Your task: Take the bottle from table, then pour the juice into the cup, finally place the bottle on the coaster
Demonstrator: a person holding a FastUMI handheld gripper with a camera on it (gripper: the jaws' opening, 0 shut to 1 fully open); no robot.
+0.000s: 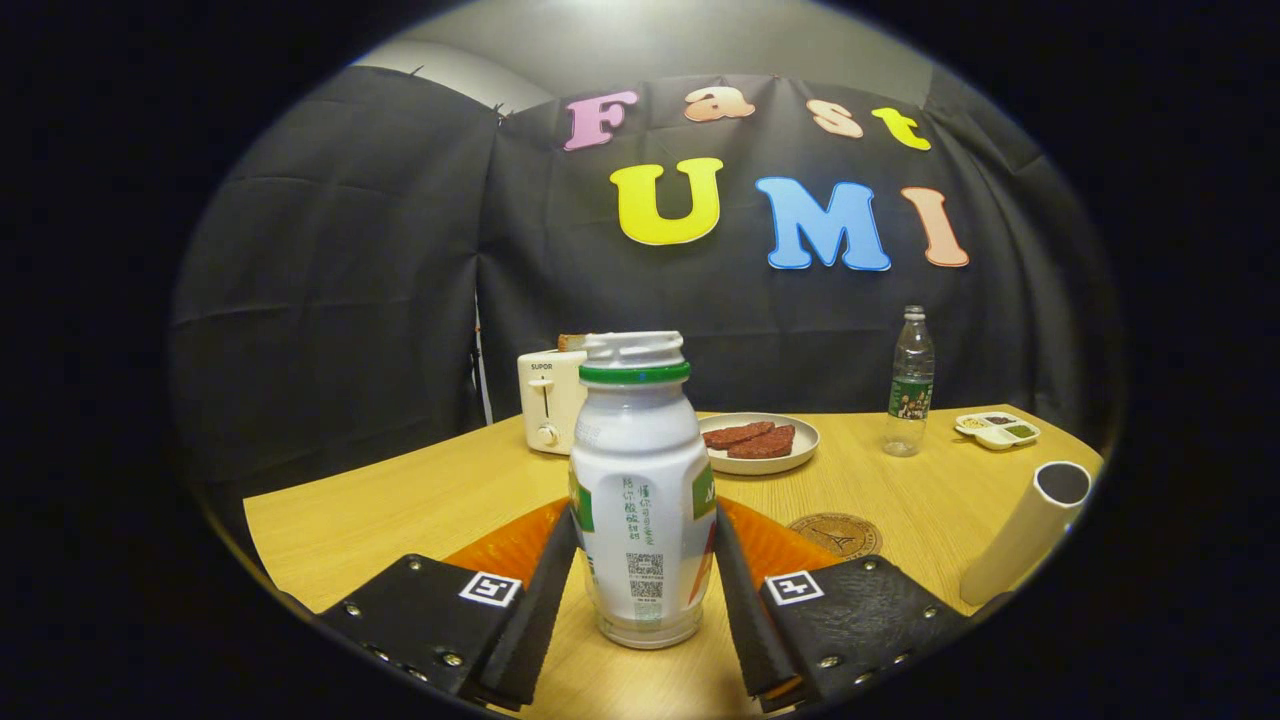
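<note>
In the gripper view, the hand-held gripper (643,590) has its two fingers set either side of a white juice bottle (640,490), which stands upright on the worktop (400,500) between them. Both fingers (545,590) lie against the lower sides of the bottle, one on each flank, so the grip looks closed on it. The base of the bottle appears to rest on the wood, though whether it is quite touching cannot be told. The bottle has a green band under its pale cap and a printed label facing the camera.

Just beyond the fingers and behind the bottle, an orange object (510,545) shows on both sides of it; what it is cannot be told. Ahead and to the right of the right finger, a round brown coaster (835,533) lies flat on the worktop. Further right, near the worktop's edge, a tall white cup (1025,535) stands, leaning in the lens's curve, with its dark mouth uppermost.

Beyond the bottle, a white plate (790,455) carries two reddish-brown slices (750,440). To the left of the plate, a white toaster (548,400) sits partly hidden behind the bottle's cap. Well to the right of the plate, a clear plastic water bottle (910,385) with a green label stands upright, and just beside it, further right, lies a small divided dish (997,429) with bits of food in its sections.
</note>
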